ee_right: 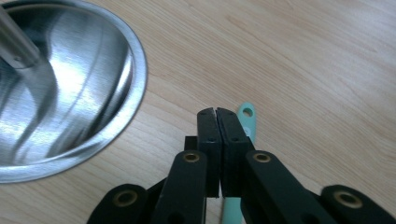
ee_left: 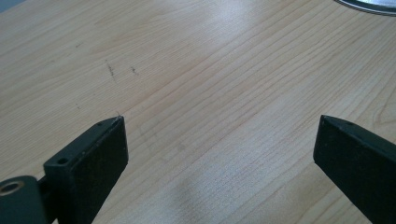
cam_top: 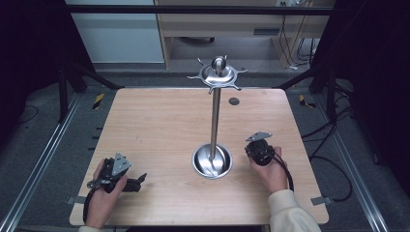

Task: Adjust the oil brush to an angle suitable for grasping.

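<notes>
Teal handle (ee_right: 246, 122): it lies flat on the bench (cam_top: 159, 125), just beside the rim of the steel bowl; you see its end with a small hole past your right jaws, and a strip of it lower down.
Hidden part: most of the handle sits under your right gripper (ee_right: 217, 114), so what kind of utensil it is, and whether the jaws touch it, cannot be made out.
Right jaws: pressed together tip to tip with nothing between them; the handle passes underneath and slightly to one side.
Left jaws: your left gripper (ee_left: 219, 135) stands wide apart over bare wood, with nothing between the jaws.
Steel bowl (cam_top: 212, 162): the base of a tall stand (cam_top: 215, 121) with a hooked disc on top; in the right gripper view the picture edge cuts it off.
High view: your right hand (cam_top: 271, 166) covers the spot where the handle lies; your left hand (cam_top: 104, 191) rests near the bench's near left corner.
</notes>
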